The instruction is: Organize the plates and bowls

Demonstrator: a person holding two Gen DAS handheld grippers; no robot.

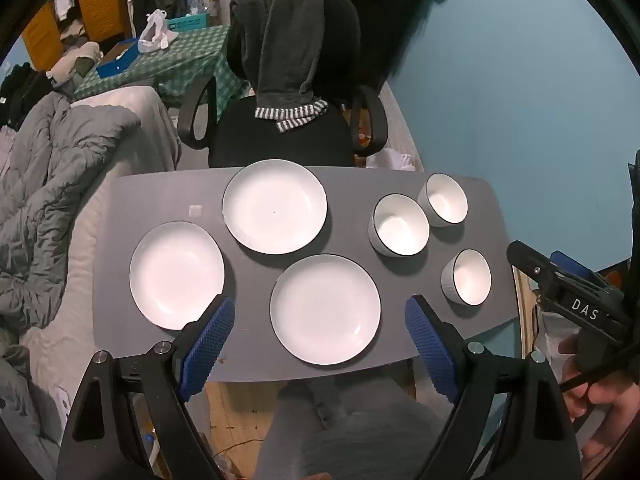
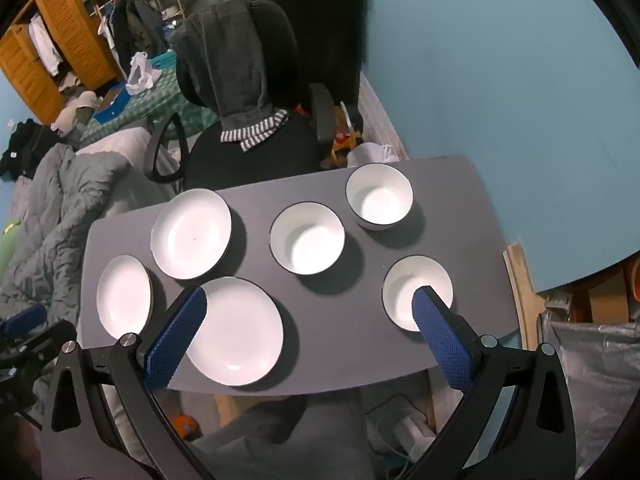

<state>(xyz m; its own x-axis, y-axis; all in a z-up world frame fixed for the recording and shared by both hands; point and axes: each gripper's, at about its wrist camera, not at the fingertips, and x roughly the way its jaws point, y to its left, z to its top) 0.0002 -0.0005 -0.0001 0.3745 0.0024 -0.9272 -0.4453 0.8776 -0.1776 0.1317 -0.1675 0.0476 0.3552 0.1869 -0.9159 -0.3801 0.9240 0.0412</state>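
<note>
Three white plates (image 1: 274, 207) with thin dark rims lie apart on the grey worktop (image 1: 248, 360)'s left half, three matching ribbed bowls (image 1: 399, 230) on its right. Both the left hand-held gripper (image 1: 320, 340) and right hand-held gripper (image 2: 310, 328) hover with jaws spread, holding nothing.

Dim room, overhead light blows out the white plates (image 1: 274, 207) and bowls (image 2: 307, 239); soft shadows fall lower right on the table (image 2: 352, 344). Heavy fisheye bending, black corners, focus sharp.
</note>
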